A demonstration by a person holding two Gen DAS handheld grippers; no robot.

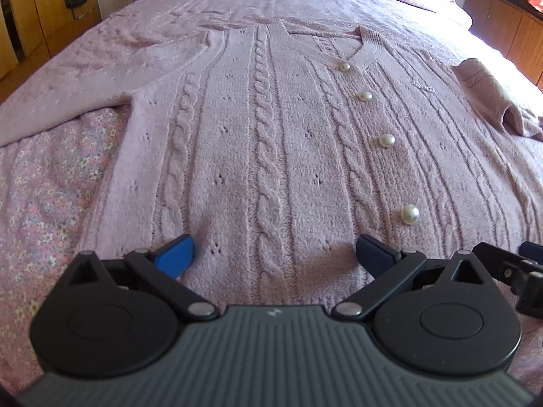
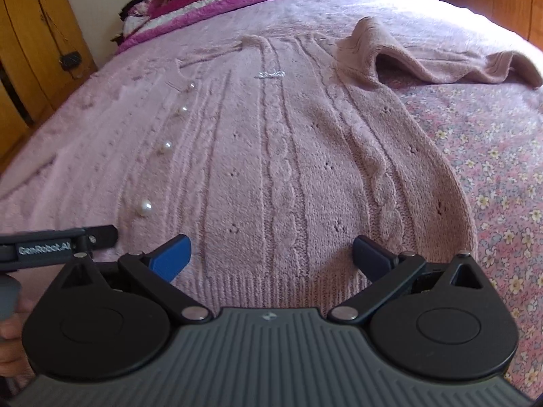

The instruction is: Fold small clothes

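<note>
Cardigan (image 1: pixel 271 142) lies flat on the bed (image 1: pixel 51 186), its long axis running toward 12 o'clock from both claws, with the left claw (image 1: pixel 275 257) and right claw (image 2: pixel 271 257) both wide open, empty, over its hem.

"GenRobot.AI" on left tool (image 2: pixel 101 234)

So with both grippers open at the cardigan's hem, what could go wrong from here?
The pearl buttons stand proud of the knit; the left gripper could catch one or fold over it, leaving a lump. The right sleeve lies bunched and twisted, so folding now would likely trap creases. The right gripper hovers over loose cable knit, where a fingertip could snag the cardigan.
</note>
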